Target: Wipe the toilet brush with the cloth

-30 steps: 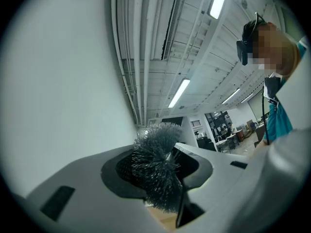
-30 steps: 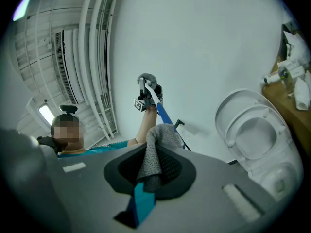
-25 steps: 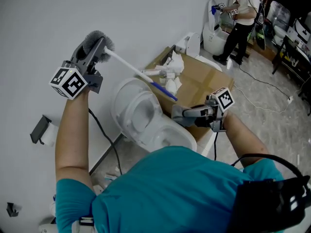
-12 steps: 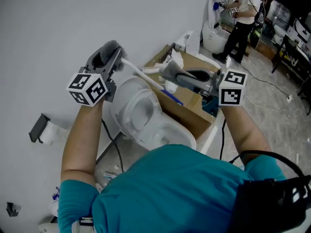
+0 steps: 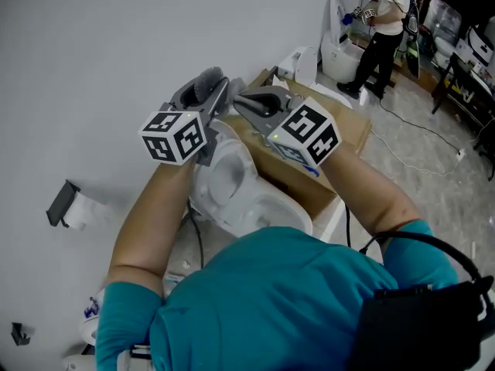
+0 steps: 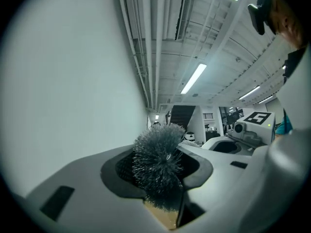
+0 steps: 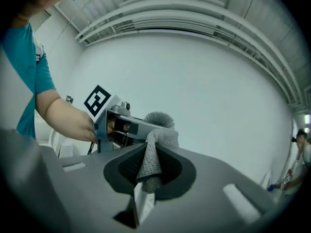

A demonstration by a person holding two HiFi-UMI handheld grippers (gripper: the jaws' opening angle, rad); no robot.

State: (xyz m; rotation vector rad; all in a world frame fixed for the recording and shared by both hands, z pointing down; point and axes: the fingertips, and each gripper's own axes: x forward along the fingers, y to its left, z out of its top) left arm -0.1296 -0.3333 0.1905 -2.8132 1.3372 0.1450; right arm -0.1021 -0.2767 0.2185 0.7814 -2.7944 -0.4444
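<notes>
Head view: I see two grippers raised side by side over one white toilet bowl (image 5: 224,178), each carrying one cube with black-and-white square markers. The left gripper (image 5: 203,93) and the right gripper (image 5: 257,100) point away from me toward the plain white wall, tips near each other.

Left gripper view: the jaws are grey moulded plastic with dark, finely ribbed pads. They are closed on the toilet brush (image 6: 158,165), and its round head of stiff grey bristles fills the gap between the pads and stands out above them. One brush is present.

Right gripper view: the jaws pinch one cloth (image 7: 148,163), a grey fabric with a coarse woven texture. It hangs as a narrow folded strip between the pads, and its upper end curls over the jaw tips. Just behind that end, the domed bristle head shows beside the left gripper's metal frame; I cannot tell whether cloth and bristles touch.

Surroundings, from the head view:
- One brown cardboard box (image 5: 340,126), flat-topped, just beyond the bowl.
- One dark paper holder (image 5: 60,205) on the wall, carrying a white roll.
- One second white toilet (image 5: 337,51) far back, with one person (image 5: 384,23) standing beside it.
</notes>
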